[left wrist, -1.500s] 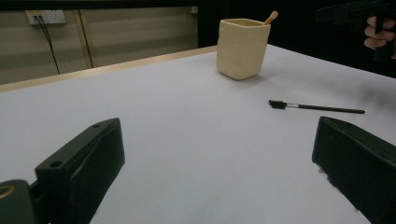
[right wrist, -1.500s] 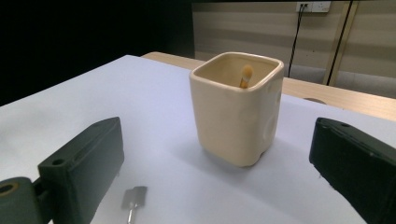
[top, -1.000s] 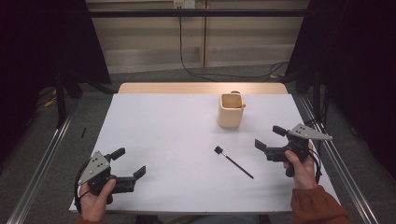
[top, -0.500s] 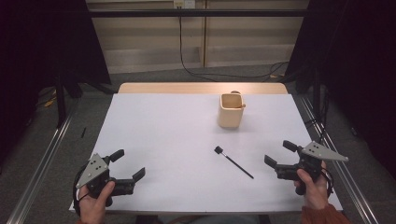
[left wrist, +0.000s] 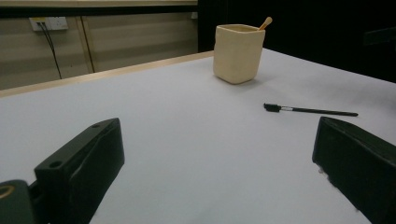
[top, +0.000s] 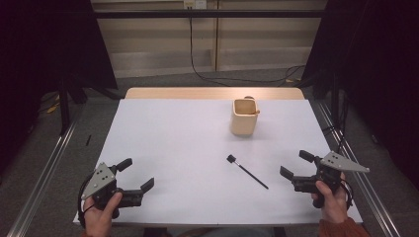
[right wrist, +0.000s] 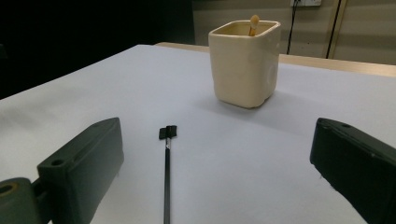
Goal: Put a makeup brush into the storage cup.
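1. The right gripper (top: 299, 166) hangs released with its jaws wide apart and nothing between them. Over the last second it has drawn back from beside the cup toward the person's edge of the table (top: 168, 138).
2. Straight ahead of it, just beyond the jaw tips, lies the black brush (right wrist: 166, 172), flat on the table and lined up with the gap between the jaws; its square head points away, toward the cup (right wrist: 244, 63).
3. That retreat reads as lining up for a pick: the brush now sits squarely in front, so a short push forward and down should bring the jaws around the handle.
4. Beyond the brush the cup stands upright, a wooden stick (right wrist: 253, 24) leaning inside it.
5. The left gripper (top: 133, 180) has not moved; it is open and empty, well apart from the brush.
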### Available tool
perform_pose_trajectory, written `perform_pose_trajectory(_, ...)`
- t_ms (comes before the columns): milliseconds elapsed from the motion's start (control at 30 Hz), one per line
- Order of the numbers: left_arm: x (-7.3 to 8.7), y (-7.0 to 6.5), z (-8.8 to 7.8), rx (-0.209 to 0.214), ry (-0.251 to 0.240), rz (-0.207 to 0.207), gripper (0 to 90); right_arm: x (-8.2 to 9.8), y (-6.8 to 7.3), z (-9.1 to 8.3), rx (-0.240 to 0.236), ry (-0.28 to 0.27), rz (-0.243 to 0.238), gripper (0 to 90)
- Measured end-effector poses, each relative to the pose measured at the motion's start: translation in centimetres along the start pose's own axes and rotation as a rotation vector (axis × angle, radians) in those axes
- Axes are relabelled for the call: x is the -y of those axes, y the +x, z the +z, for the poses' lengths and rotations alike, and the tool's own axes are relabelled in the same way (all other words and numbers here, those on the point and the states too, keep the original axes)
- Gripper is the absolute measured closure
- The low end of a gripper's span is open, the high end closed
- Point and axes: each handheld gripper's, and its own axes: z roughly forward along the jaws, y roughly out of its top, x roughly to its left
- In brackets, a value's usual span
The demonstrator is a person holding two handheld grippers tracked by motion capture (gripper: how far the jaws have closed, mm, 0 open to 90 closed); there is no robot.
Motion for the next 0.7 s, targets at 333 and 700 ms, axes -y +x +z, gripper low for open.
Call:
perform_pose_trajectory(333,0.0,0.0,0.0,0.001,0.001,0.005,2.1,-0.6,0.4,0.9,-0.038,0.008,-0.028,1.4)
perform_pose_trajectory(700,-0.1,-0.1,0.1,0.001,0.004,0.010,2.1,-1.9,0.2,2.3,-0.080,0.026,-0.054,1.1)
